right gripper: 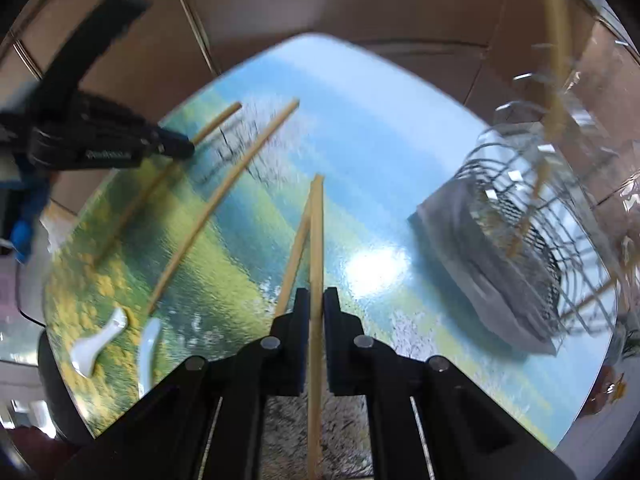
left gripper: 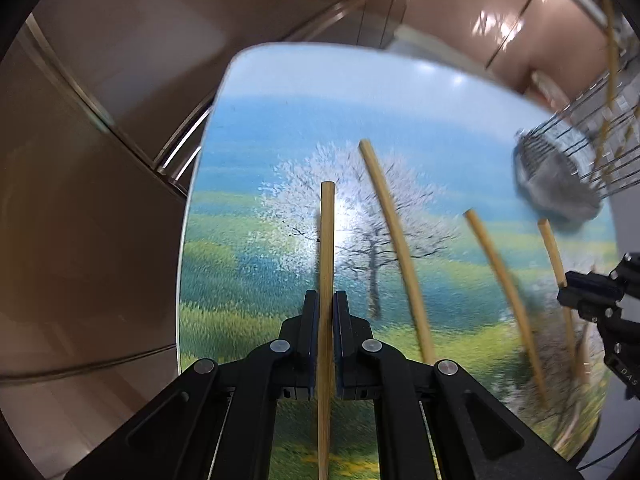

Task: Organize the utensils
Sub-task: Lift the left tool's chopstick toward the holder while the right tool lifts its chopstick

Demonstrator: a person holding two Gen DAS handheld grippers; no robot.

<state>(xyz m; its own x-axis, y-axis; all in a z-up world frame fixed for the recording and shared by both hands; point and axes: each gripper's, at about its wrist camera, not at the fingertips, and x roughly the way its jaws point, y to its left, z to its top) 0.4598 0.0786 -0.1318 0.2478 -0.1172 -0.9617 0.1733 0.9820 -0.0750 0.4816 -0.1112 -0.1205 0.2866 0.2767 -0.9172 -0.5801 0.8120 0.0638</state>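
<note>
Left tool (left gripper: 325, 300), right tool (right gripper: 316, 298) each clamped on chopstick (left gripper: 327, 240)

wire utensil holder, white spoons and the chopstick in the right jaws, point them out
wire utensil holder (right gripper: 516, 240), right wrist view, wire side
white spoons (right gripper: 100, 338), right wrist view, left spoon's handle
chopstick (right gripper: 316, 240), right wrist view, mid shaft

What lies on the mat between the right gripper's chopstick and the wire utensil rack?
Nothing: in the right wrist view, the mat between that chopstick and the wire rack is bare, showing only glare.

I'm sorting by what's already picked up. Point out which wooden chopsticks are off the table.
Two: one clamped in the left gripper, one in the right gripper. The other bamboo chopsticks lie flat on the landscape-print mat.
</note>
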